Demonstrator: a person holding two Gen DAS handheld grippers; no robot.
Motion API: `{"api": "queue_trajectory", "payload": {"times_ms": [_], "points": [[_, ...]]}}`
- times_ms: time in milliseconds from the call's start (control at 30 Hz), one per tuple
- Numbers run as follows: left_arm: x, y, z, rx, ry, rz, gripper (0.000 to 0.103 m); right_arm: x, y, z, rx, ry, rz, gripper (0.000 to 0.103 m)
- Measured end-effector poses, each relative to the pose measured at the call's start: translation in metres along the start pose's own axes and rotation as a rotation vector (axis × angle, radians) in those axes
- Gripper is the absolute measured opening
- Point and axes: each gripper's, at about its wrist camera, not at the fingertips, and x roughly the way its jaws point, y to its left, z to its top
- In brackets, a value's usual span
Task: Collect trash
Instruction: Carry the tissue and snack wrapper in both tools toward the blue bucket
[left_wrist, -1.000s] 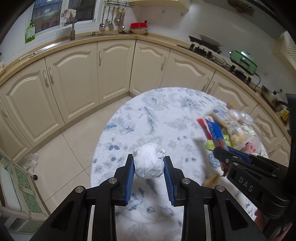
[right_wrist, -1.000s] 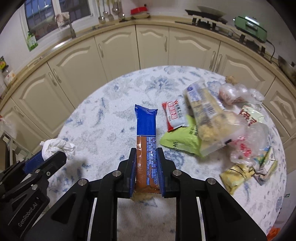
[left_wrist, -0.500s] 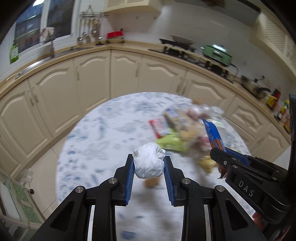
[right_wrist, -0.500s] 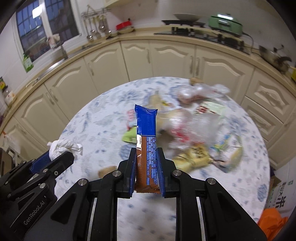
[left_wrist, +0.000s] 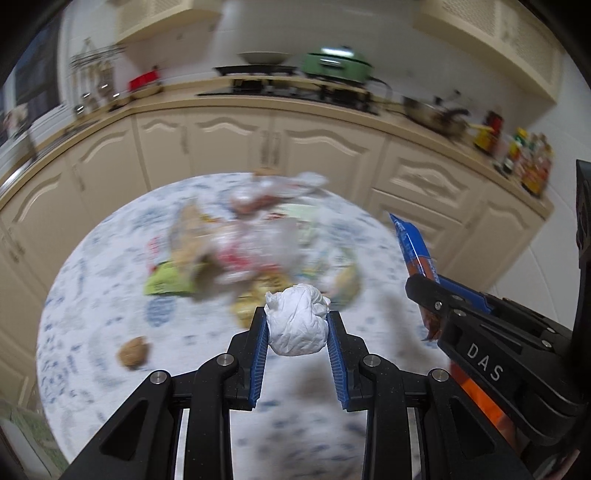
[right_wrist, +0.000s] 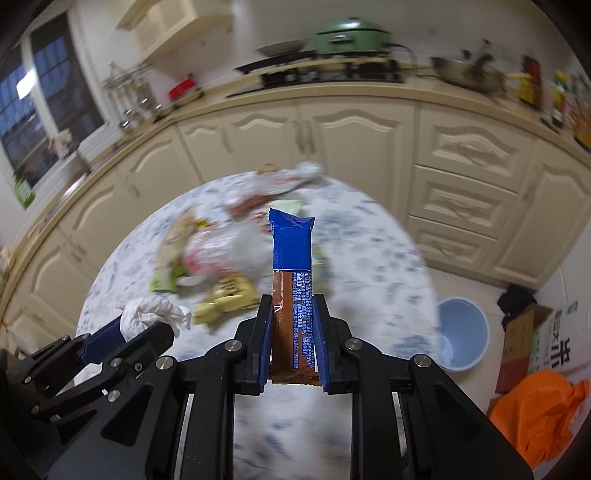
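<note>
Above the round table (right_wrist: 369, 258), between the right gripper (right_wrist: 292, 332) and its blue pads, clamped upright: a blue and brown snack wrapper (right_wrist: 292, 266), print too small to read. Pinched in the left gripper (left_wrist: 297, 334), jaws tight on both sides: a crumpled white tissue (left_wrist: 297, 325). Lettered "DAS" on the right gripper's side. Blurred wrappers (left_wrist: 236, 251) heaped on the table; blue bin (right_wrist: 461, 332) beside it.

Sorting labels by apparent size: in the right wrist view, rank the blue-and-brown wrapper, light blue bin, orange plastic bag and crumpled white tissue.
1. Orange plastic bag, cut by the frame edge
2. Blue-and-brown wrapper, close to the camera
3. Light blue bin, partly hidden by the table, so its place against the wrapper is unsure
4. Crumpled white tissue
</note>
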Motion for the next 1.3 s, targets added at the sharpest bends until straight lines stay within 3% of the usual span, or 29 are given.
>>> {"api": "queue_trajectory", "payload": {"times_ms": [267,467,700,833,933,1200,1300], "points": [[0.057,-0.093,0.028,0.143,0.080,-0.079,0.027,-0.011,-0.112,0.001,0.180,-0.005,-0.075,0.020],[0.126,-0.167,0.050,0.249,0.179,-0.126,0.027,-0.009,-0.200,-0.001,0.276,-0.018,-0.178,0.020],[0.222,-0.238,0.069,0.372,0.320,-0.123,0.027,0.014,-0.306,-0.013,0.438,0.013,-0.246,0.020],[0.281,-0.275,0.078,0.477,0.383,-0.068,0.027,0.031,-0.351,-0.025,0.508,0.041,-0.280,0.020],[0.315,-0.298,0.081,0.533,0.416,-0.039,0.027,0.047,-0.377,-0.033,0.549,0.070,-0.299,0.020],[0.399,-0.368,0.103,0.643,0.464,-0.067,0.027,0.096,-0.415,-0.051,0.601,0.157,-0.301,0.020],[0.420,-0.394,0.090,0.676,0.469,-0.086,0.027,0.115,-0.421,-0.057,0.613,0.193,-0.292,0.020]]}}
